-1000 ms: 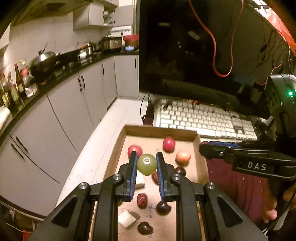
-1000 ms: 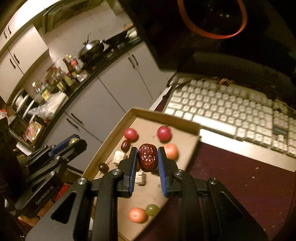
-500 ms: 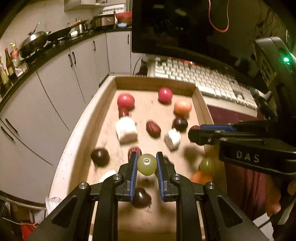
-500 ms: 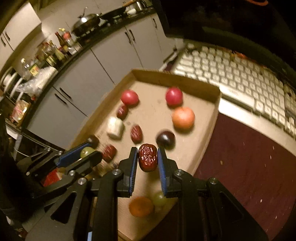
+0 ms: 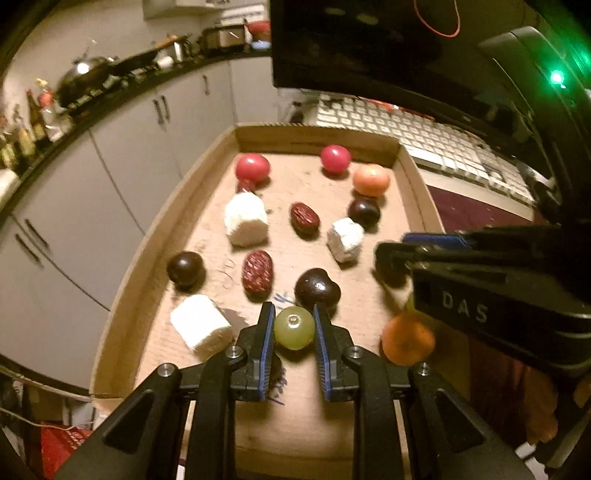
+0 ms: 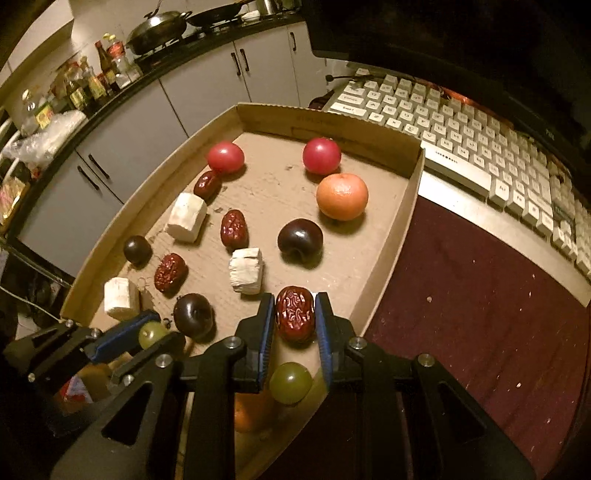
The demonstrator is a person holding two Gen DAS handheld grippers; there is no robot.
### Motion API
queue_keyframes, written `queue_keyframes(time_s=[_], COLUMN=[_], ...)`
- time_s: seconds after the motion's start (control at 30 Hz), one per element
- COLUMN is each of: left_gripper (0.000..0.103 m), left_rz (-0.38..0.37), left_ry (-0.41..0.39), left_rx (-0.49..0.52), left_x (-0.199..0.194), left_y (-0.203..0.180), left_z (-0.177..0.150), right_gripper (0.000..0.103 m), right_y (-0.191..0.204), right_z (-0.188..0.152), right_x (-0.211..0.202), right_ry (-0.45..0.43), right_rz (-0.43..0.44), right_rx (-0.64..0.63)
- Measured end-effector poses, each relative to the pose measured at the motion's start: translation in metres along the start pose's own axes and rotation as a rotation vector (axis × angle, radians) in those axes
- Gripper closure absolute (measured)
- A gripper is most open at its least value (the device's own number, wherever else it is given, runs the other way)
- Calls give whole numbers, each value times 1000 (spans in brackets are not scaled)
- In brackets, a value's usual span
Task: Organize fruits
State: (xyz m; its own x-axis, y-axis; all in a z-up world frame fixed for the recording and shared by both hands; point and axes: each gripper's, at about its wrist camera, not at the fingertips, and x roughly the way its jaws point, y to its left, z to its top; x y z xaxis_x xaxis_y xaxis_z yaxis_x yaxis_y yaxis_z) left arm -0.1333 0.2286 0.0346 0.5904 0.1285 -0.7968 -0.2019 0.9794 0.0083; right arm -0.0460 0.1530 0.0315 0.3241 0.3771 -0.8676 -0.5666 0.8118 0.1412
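My left gripper (image 5: 294, 326) is shut on a green grape (image 5: 294, 328), low over the near end of the cardboard tray (image 5: 155, 236). My right gripper (image 6: 294, 314) is shut on a wrinkled red date (image 6: 294, 313), near the tray's right wall (image 6: 391, 236). In the right wrist view the left gripper (image 6: 149, 338) shows at lower left with its grape (image 6: 151, 334). The tray holds red plums (image 6: 225, 157), an orange (image 6: 342, 196), dark plums (image 6: 300, 240), red dates (image 6: 233, 229) and white cubes (image 6: 185, 218). Another green grape (image 6: 290, 383) and an orange (image 5: 406, 341) lie at the tray's near right.
A white keyboard (image 6: 461, 136) and a dark monitor (image 5: 369, 44) stand beyond the tray. A dark red mat (image 6: 472, 306) lies right of the tray. Grey cabinets (image 5: 129, 147) and a counter with bottles (image 6: 92, 81) and a wok (image 6: 155, 26) are to the left.
Both grippers have come down closer to the tray, still holding the grape and the date. The fruits in the tray look larger and nearer.
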Motion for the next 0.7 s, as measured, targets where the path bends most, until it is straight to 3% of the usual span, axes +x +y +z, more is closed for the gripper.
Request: queue_keyframes(time_s=[0.03, 0.17, 0.23, 0.37, 0.43, 0.53, 0.6, 0.7], left_gripper=[81, 56, 51, 33, 23, 22, 22, 21], left_rz=[22, 96, 134, 187, 225, 254, 279, 311], left_ry=[-8, -64, -105, -183, -226, -261, -270, -273], left_rx=[-5, -28, -38, -83, -110, -135, -152, -165], left_x=[-1, -13, -26, -52, -66, -80, -86, -91], left_y=[0, -1, -2, 2, 6, 8, 10, 10], left_z=[0, 1, 1, 3, 5, 8, 10, 11], right_gripper=[79, 78, 76, 56, 50, 45, 31, 24], right_y=[-1, -9, -13, -15, -13, -5, 2, 8], right_z=[0, -1, -1, -5, -7, -13, -19, -25], right_x=[-1, -20, -34, -70, -86, -109, -119, -129], right_ry=[1, -40, -73, -176, -225, -312, -368, -430], right_rz=[3, 25, 49, 61, 63, 38, 6, -40], right_rx=[1, 22, 38, 48, 46, 28, 16, 11])
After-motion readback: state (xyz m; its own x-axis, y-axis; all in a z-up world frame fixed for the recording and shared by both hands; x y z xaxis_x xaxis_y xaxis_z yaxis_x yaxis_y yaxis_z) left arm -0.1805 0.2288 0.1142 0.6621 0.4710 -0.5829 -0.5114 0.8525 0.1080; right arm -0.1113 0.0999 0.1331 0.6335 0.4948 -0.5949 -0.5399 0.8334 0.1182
